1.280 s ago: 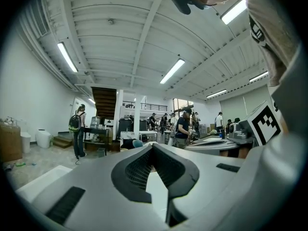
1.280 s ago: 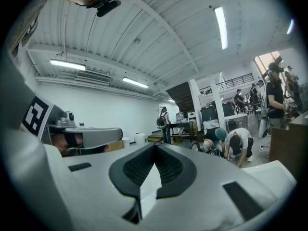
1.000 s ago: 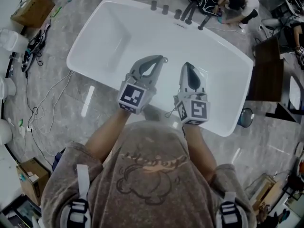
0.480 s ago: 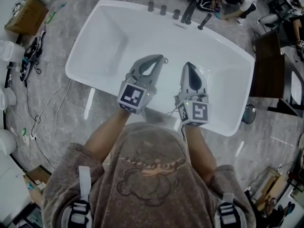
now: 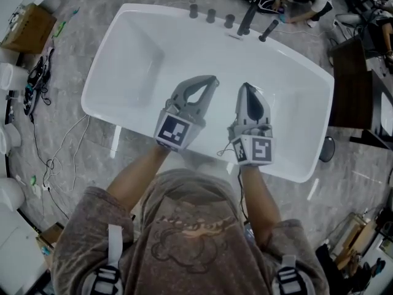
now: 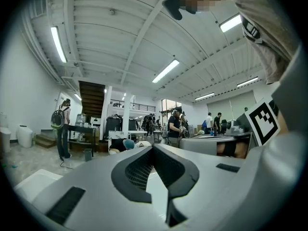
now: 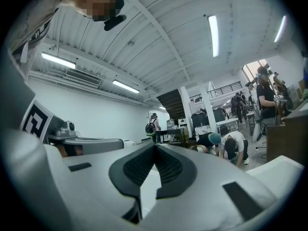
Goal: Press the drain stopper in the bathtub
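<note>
While the grey left gripper [image 5: 212, 78] and grey right gripper [image 5: 247, 86] have hardly moved, we log both closed, empty, above the white acrylic bathtub [image 5: 141, 48], 6 o'clock side; drain stopper unseen; pressing not begun.

Readable text: none in any view.
Left gripper [image 5: 212, 78] marker [image 5: 172, 132]: on the cube behind the jaws, a black-and-white square pattern with no letters or numbers.
Right gripper [image 5: 245, 85] marker [image 5: 262, 150]: on the cube behind the jaws, the same kind of pattern, also without letters.
Shirt print [image 5: 190, 223]: behind both grippers, a drawing with a line of marks too blurred to read.
</note>
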The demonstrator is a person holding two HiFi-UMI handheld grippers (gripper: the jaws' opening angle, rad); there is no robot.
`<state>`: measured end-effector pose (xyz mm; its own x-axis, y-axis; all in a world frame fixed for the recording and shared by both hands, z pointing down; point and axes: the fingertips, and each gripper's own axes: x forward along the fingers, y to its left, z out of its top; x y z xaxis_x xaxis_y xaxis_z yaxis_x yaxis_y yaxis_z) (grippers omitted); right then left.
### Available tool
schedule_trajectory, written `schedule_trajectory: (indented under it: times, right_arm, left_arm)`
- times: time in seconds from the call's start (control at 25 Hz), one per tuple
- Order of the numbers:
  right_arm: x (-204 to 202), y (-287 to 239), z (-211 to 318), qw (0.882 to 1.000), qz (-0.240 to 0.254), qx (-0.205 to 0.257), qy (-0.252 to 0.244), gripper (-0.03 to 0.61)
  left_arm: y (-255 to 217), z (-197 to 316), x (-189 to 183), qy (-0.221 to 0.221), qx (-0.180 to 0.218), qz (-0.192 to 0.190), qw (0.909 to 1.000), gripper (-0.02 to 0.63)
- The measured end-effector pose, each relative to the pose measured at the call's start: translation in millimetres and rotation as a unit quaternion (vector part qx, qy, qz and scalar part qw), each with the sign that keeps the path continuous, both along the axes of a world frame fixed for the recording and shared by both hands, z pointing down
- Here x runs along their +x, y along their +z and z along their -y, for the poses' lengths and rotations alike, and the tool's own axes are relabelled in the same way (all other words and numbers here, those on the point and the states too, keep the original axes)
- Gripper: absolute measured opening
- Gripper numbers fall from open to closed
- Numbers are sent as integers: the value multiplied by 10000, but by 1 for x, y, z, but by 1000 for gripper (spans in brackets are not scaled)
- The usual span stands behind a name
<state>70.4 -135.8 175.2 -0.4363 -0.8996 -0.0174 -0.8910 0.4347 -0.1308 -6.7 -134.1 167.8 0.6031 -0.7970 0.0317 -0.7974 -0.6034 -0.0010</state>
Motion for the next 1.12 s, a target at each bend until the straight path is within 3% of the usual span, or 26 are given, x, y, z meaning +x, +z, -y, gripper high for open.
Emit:
schedule_trajectory:
  times: [1.12]
  right_arm:
    - [-28, 141, 63, 9997, -27, -90, -237, 0]
  left_arm:
    - [147, 71, -23, 84, -176, -45, 9998, 0]
